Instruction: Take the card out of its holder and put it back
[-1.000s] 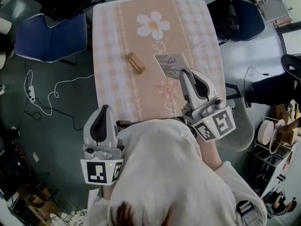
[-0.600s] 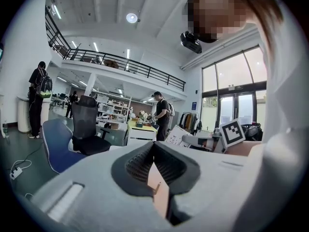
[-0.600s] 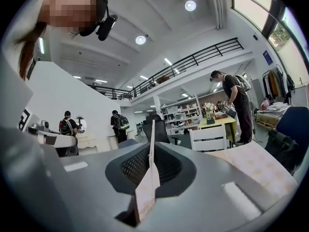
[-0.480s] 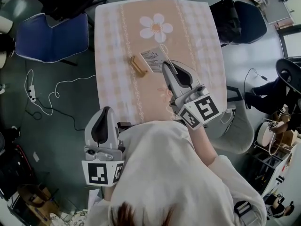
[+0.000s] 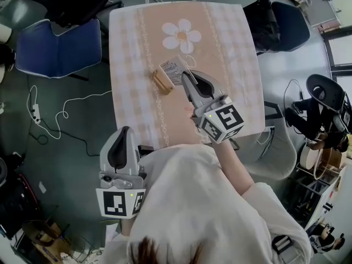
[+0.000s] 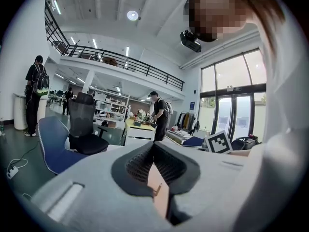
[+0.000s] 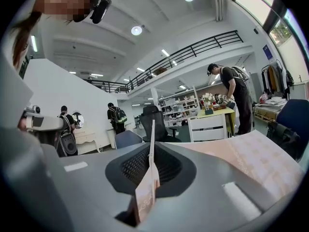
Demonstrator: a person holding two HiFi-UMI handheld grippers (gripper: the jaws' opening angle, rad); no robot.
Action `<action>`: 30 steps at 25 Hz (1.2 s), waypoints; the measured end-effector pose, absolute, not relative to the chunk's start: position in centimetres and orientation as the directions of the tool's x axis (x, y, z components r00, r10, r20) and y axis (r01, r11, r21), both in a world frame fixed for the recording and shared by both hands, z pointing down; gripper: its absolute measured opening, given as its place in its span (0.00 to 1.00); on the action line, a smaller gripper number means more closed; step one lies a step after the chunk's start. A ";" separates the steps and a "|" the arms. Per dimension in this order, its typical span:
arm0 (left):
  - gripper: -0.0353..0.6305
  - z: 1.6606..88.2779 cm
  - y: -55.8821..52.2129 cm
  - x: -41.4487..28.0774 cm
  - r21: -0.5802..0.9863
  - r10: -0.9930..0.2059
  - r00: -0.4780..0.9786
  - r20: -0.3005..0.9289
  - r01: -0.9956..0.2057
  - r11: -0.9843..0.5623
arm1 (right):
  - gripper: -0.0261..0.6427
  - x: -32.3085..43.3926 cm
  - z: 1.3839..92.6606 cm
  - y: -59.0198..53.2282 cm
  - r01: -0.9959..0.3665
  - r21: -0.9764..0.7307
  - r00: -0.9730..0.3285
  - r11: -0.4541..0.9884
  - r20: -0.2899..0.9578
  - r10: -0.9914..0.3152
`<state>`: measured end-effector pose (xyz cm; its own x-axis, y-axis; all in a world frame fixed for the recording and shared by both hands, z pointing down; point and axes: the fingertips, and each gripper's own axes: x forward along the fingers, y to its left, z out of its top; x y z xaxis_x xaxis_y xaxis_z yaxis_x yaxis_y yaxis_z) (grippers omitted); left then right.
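The worktop point(image 5: 132, 37) carries a checked peach cloth with a white flower point(image 5: 182, 36) printed toward its far edge. Near the middle, a little toward the left edge, lies the holder point(image 5: 161, 80), a small wooden block set at a slant.

The right tool point(image 5: 185, 77) reaches in from the near-right over the middle of the worktop, and its jaws are clamped on the card point(image 5: 172, 69). In the head view the card sticks out past the jaw tips toward the far-left, printed face up, just to the right of the holder. Its nearest corner comes very close to the block, and whether the two touch cannot be told. In the right gripper view the card point(image 7: 152, 139) shows edge-on, standing straight up between the ribbed pads of the right tool point(image 7: 151, 149), which press on it from both sides.

The left tool point(image 5: 122, 132) hangs off the worktop, just outside the near edge near the near-left corner, close to the person's chest. In the left gripper view its jaws point(image 6: 154, 146) meet at the tips with nothing between them.

A blue chair point(image 5: 58, 48) stands off the left edge, a dark chair point(image 5: 289, 21) off the far-right corner, and a white cable point(image 5: 60, 114) trails on the floor.
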<state>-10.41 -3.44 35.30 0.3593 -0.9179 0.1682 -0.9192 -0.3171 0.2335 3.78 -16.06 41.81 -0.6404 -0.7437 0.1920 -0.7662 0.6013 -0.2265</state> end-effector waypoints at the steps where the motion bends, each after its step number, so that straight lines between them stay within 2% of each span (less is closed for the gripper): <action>1: 0.05 35.3 -3.5 -10.5 0.237 -0.918 0.359 0.170 -0.919 -0.315 | 0.06 3.6 42.1 -16.2 -0.765 -0.225 -0.642 0.604 0.197 -0.741; 15: 0.05 35.9 -4.0 -11.3 0.240 -0.921 0.345 0.181 -0.924 -0.299 | 0.06 2.3 46.1 -16.7 -0.766 -0.208 -0.641 0.608 0.307 -0.704; 30: 0.05 35.8 -4.1 -11.3 0.247 -0.924 0.339 0.178 -0.924 -0.292 | 0.06 2.0 47.0 -17.0 -0.777 -0.200 -0.625 0.597 0.358 -0.694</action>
<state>-11.29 -4.14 35.79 0.3391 -0.9237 0.1784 -0.9241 -0.2916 0.2468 2.01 -17.04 47.05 -0.6247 -0.6937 0.3584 -0.7772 0.5966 -0.2000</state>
